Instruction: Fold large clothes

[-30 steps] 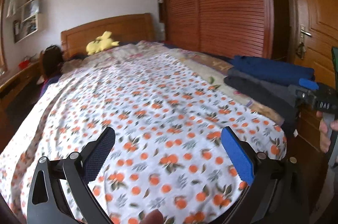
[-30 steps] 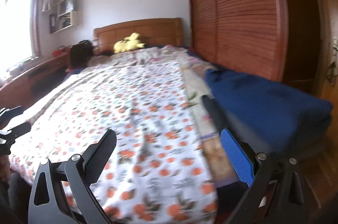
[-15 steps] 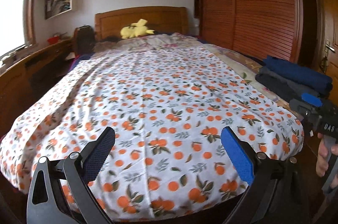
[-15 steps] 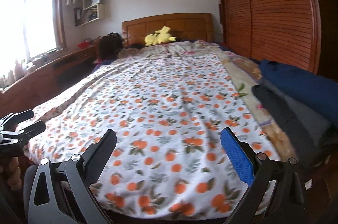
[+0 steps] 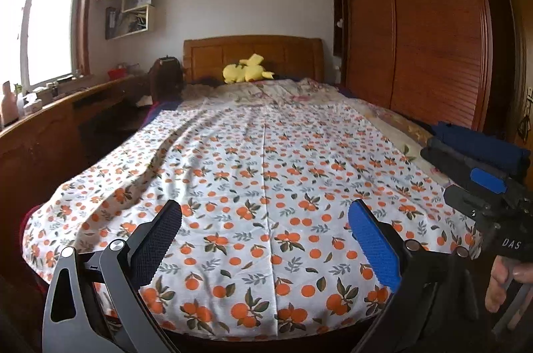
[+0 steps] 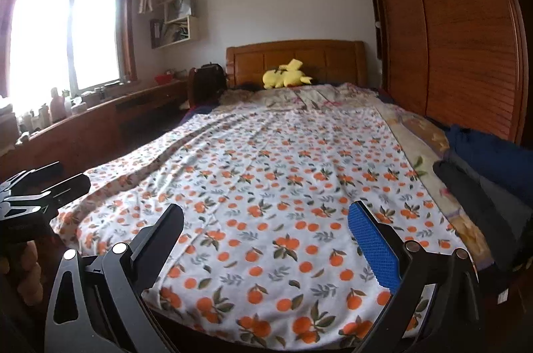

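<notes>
Your left gripper (image 5: 265,233) and right gripper (image 6: 266,234) both gape, holding nothing, above the orange-print sheet (image 5: 266,173); its near edge is cut off.

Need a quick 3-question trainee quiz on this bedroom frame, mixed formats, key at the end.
1. True or false: the left gripper is shut on the orange-print sheet.
2. Multiple choice: the folded dark clothes lie at the bed's A) left edge B) right edge C) headboard end.
3. Fill in: the yellow plush toy rests against the wooden ____.

Key: 1 false, both it and the right gripper are open and empty; 2 B; 3 headboard.
</notes>
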Demonstrator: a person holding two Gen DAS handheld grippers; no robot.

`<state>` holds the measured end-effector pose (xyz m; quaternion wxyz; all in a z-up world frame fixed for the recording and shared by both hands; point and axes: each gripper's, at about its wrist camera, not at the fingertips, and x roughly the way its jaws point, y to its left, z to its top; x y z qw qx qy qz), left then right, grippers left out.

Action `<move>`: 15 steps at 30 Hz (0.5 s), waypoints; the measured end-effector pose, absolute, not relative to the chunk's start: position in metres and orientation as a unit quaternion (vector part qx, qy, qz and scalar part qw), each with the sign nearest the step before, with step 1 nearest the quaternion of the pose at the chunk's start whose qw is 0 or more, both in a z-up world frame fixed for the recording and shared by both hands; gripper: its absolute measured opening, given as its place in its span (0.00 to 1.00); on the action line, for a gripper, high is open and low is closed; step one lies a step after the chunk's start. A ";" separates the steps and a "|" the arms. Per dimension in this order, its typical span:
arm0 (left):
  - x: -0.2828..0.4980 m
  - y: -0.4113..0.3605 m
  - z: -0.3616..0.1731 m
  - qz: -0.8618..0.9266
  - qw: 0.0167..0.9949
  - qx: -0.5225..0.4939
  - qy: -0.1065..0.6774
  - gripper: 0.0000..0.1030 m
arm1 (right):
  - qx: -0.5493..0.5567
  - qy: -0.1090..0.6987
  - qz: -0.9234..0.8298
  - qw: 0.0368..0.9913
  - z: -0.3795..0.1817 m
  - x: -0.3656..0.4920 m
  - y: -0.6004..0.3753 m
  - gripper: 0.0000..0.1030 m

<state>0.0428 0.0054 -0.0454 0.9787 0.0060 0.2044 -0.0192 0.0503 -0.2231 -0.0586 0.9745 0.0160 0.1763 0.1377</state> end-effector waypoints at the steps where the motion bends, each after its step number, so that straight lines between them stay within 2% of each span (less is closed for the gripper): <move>1: 0.040 0.006 -0.042 -0.018 0.980 0.005 0.200 0.98 | 0.016 0.174 0.139 0.975 -0.056 0.049 -0.222 0.92; 15: 0.008 0.012 -0.005 -0.016 0.986 -0.001 0.163 0.98 | 0.012 0.128 0.127 0.984 -0.021 0.026 -0.223 0.93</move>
